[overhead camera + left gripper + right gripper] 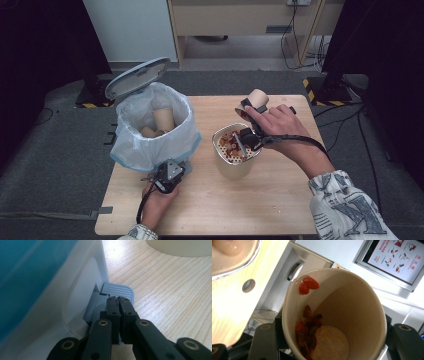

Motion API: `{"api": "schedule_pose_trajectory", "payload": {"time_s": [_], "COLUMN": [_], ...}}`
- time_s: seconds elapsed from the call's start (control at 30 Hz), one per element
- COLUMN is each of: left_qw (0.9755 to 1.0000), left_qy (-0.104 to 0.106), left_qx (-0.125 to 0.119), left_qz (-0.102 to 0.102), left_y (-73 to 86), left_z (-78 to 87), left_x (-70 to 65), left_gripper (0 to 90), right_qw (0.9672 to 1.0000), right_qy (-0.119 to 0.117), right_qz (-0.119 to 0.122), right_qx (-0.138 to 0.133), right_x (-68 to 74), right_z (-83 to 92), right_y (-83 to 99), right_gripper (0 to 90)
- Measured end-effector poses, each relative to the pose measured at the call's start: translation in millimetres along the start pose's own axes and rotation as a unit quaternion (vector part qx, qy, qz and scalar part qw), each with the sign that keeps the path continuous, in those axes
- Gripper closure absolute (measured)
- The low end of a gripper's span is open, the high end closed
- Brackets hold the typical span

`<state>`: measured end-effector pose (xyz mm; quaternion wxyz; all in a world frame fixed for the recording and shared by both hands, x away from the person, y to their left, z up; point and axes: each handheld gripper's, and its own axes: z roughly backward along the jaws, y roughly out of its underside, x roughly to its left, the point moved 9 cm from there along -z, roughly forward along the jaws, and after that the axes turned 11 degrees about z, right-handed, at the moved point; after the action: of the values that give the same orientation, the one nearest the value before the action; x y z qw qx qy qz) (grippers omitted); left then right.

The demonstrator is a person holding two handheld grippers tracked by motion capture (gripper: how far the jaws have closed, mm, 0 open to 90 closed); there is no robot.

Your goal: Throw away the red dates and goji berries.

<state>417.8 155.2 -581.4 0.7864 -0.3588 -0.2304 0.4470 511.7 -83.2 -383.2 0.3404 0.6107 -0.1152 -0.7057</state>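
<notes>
Left gripper [118,298] jaws together on grey bin pedal [117,289], right gripper [332,340] clamping tilted tan paper cup [352,302] above perforated strainer bowl [233,145]

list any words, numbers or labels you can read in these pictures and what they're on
No text can be read.
Poster behind the paper cup: red lines of characters and small pictures, too small and blurred to read.
Sleeve: a printed pattern, no letters that can be made out.
Bin, pedal, sieve: no labels visible.
</notes>
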Motion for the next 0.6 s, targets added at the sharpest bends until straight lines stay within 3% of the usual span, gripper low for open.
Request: {"api": "schedule_pose_trajectory", "payload": {"time_s": [0.3, 0.5, 0.6], "left_qw": [1.0000, 1.0000, 1.0000], "left_qy": [0.000, 0.000, 0.000], "left_qx": [0.000, 0.000, 0.000], "left_qz": [0.000, 0.000, -0.001], "left_y": [0.1, 0.0, 0.0], "left_z": [0.0, 0.0, 0.0], "left_x": [0.0, 0.0, 0.0], "left_gripper": [86.6, 86.6, 86.6], "right_qw": [0.9977, 0.9962, 0.9941], "right_qy": [-0.007, -0.012, -0.015], "right_qz": [-0.067, -0.086, -0.107], "right_qx": [-0.012, -0.011, -0.013], "right_x": [-3.7, -0.6, 0.8], "right_z": [-3.7, -4.6, -3.1], "right_y": [4.3, 8.2, 11.3], "right_gripper": [37.3, 37.3, 37.3]}}
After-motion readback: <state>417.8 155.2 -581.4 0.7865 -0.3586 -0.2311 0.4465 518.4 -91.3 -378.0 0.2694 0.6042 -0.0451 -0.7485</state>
